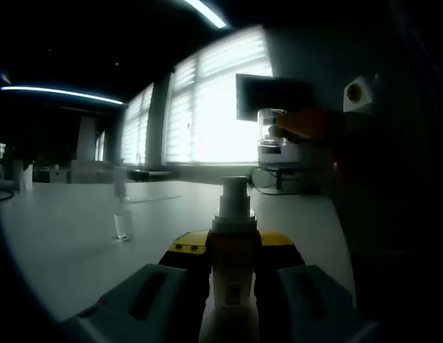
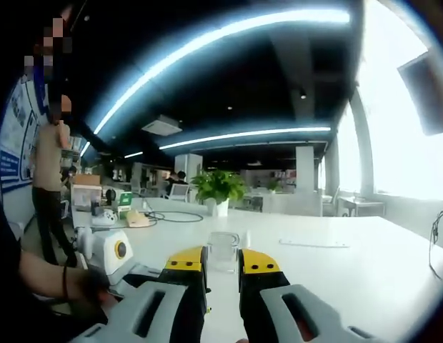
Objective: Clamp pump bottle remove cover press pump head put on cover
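- The big white counter point(image 1: 57, 236) fills the low part of the left gripper view, and it is seen too in the right gripper view, where it runs far back into a large office room.
- Bright windows with blinds point(image 1: 207, 107) shine at the back of the left gripper view, and long ceiling lights point(image 2: 229, 32) glow in the dark roof in the right gripper view.
- The left hand-held gripper point(image 1: 234, 268) points forward and level over the counter. Its grey and yellow jaws are closed tight on the tall pale pump bottle point(image 1: 232, 264), which stands upright between them with its white pump head point(image 1: 234, 196) bare on top.
- The right hand-held gripper point(image 2: 222, 264) is held up in the air. Its jaws pinch the small clear plastic cover point(image 2: 222, 251) at their yellow tips.
- In the left gripper view that same clear cover point(image 1: 271, 132) shows high up on the right, well above the bottle, in the other gripper.
- In the right gripper view a person's hand and sleeve point(image 2: 71, 282) show at the lower left, by the left hand-held gripper's white body.
- A green potted plant point(image 2: 218, 189) sits far back on the counter.
- A small clear bottle point(image 1: 122, 214) stands alone on the counter, to the left of the pump bottle.
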The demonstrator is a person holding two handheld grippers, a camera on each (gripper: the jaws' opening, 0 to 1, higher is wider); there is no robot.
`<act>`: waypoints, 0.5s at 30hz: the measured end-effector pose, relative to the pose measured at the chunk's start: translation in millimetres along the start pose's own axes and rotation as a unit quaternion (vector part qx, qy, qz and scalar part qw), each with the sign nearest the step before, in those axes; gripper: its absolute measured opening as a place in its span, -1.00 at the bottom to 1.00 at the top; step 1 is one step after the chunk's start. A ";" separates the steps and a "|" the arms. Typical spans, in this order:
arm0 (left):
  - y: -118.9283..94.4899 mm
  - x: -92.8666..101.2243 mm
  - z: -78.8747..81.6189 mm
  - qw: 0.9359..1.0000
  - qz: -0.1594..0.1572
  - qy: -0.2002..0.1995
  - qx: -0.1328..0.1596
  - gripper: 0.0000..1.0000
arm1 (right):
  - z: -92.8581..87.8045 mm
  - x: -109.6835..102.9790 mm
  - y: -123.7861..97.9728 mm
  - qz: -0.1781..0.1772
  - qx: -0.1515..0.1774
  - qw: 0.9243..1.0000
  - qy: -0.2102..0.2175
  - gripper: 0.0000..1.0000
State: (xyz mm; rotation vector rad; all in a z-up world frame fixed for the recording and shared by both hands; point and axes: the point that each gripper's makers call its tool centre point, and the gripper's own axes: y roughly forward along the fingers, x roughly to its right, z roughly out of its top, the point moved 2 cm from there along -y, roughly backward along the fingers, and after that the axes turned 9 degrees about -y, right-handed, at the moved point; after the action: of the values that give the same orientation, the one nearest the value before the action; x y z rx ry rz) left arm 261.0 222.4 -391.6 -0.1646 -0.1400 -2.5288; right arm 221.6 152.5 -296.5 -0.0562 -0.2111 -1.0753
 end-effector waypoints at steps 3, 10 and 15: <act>0.0 -1.4 -0.2 1.000 0.000 0.000 0.000 -0.73 | 3.9 -2.2 1.7 0.003 0.004 1.000 0.000 -0.76; -0.1 0.3 -0.1 1.000 0.000 0.000 0.000 -0.73 | 7.5 -4.1 10.6 0.010 0.007 1.000 -0.005 -0.76; -0.1 0.4 0.3 1.000 0.000 0.000 0.000 -0.73 | 2.8 -7.8 18.6 0.021 0.000 1.000 -0.002 -0.76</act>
State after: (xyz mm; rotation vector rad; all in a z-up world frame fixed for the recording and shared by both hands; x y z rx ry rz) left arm 260.6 222.3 -391.3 -0.1638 -0.1398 -2.5296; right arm 234.0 168.5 -294.3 -0.0616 -0.2123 -1.0337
